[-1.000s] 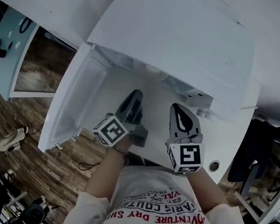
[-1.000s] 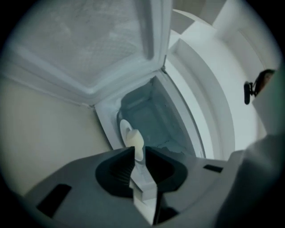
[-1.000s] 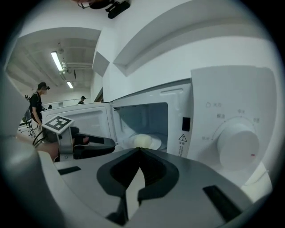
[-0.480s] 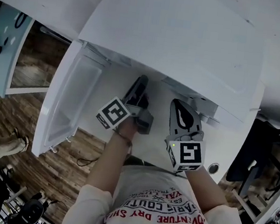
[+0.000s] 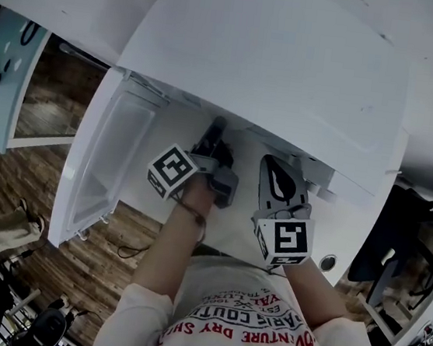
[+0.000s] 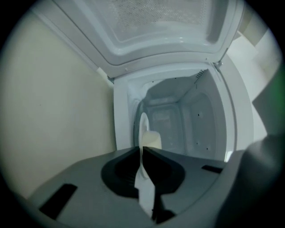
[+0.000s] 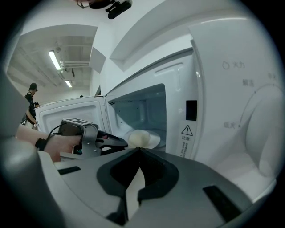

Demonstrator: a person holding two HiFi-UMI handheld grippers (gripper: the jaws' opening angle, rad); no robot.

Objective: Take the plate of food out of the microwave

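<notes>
Left claw [image 6: 141, 149] extended, apparently clamped on plate [image 6: 143, 122] — right claw [image 7: 139, 150] closed.

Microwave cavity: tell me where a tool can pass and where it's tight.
Bare room: the cavity above the food and plate, up to its roof; also the tabletop between the open door and the left tool. Tight: in front of the opening, where the left tool and right tool sit side by side.
</notes>
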